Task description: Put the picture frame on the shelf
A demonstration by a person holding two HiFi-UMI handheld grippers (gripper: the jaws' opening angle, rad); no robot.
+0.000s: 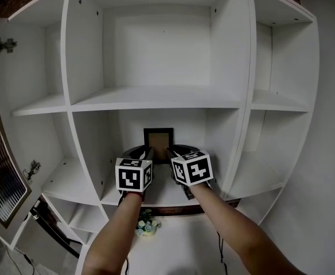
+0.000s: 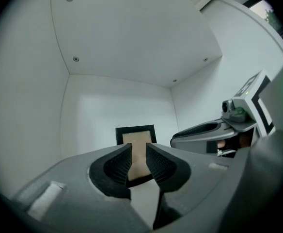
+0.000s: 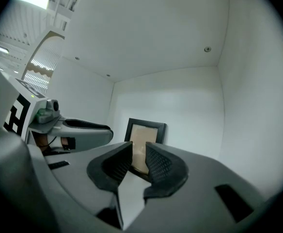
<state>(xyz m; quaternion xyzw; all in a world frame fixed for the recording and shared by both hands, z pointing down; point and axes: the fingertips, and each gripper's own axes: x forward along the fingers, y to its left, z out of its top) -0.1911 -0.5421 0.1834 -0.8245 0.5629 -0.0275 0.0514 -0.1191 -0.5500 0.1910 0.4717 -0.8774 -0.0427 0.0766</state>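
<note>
Two bare forearms reach into a white shelf unit of smooth, matt boards and boxy compartments. Each hand carries grey moulded tongs topped by a black-and-white marker cube. The left tongs have ribbed black pads a narrow gap apart, with nothing between them. The right tongs stand the same way, narrow and empty. Just beyond both tips, in the middle compartment, the picture frame stands upright on the board at the far wall. It is a small rectangle, taller than wide, with a thin dark border around a plain tan panel.
</note>
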